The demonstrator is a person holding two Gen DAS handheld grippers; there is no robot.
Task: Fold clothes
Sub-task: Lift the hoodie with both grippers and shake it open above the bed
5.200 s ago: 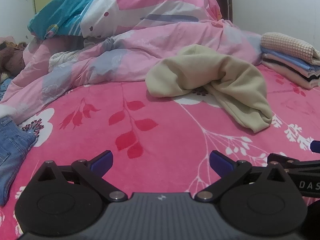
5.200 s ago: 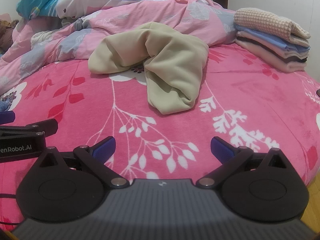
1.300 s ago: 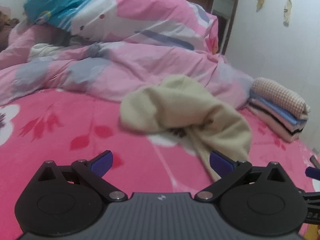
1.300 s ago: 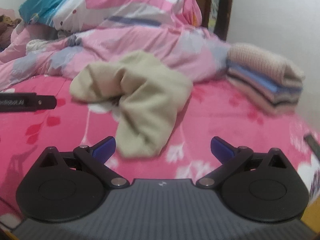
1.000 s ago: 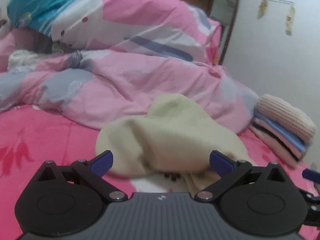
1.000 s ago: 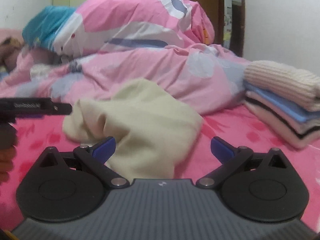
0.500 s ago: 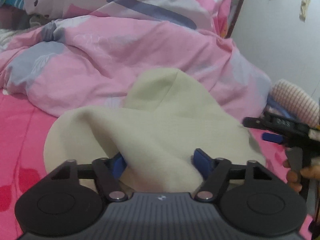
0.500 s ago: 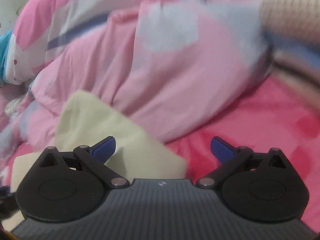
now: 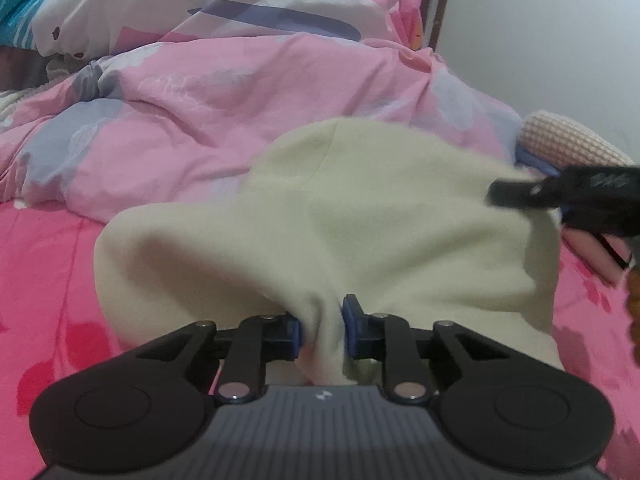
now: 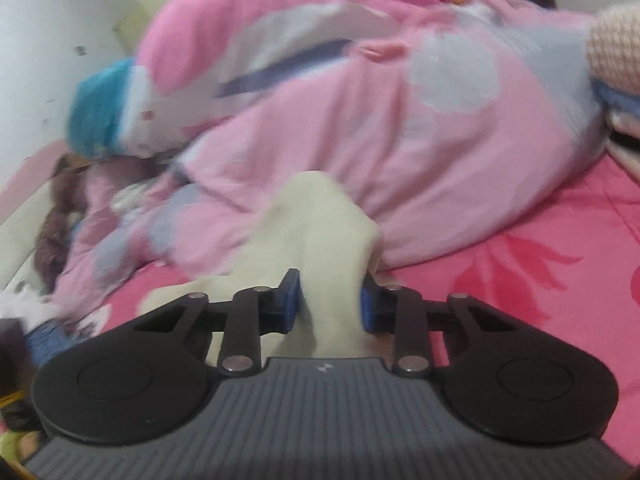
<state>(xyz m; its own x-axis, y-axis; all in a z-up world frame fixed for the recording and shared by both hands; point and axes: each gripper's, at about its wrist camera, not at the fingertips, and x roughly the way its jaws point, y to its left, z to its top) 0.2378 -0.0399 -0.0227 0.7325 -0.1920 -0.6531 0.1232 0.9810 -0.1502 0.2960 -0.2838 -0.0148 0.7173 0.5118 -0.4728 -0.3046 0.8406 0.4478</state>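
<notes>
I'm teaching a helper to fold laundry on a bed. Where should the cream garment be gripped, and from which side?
Grip the cream garment at its near edge, coming in low from the front, probably best at two spread points. It lies in a soft heap, so only bunched folds offer a pinch. The left gripper and right gripper each clamp such a fold.

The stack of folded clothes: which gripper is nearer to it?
Right. The right gripper grips the cream garment at its edge just beside the stack of folded clothes; the left gripper holds the garment's near edge, farther away.
</notes>
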